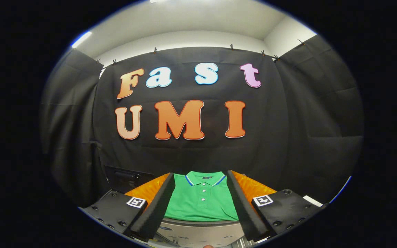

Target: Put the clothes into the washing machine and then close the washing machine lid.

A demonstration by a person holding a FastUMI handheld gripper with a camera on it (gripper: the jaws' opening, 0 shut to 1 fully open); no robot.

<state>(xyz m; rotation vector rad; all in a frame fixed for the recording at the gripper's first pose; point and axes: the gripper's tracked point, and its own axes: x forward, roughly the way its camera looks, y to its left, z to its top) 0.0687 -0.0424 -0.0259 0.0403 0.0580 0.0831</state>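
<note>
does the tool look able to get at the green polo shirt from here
Probably yes: the tool is open, and the folded green polo shirt lies just ahead between its fingers with nothing in between.

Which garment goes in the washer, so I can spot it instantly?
Below the booth's black cloth wall, look ahead between the open gripper fingers. There a folded green polo shirt lies flat. Its blue-and-white striped collar and white buttons set it apart from the orange surface flanking it.

The tool [201, 203] hovers with its fingers spread wide; a folded green polo shirt [201, 201] lies flat between and just ahead of them, untouched, collar pointing away.
</note>
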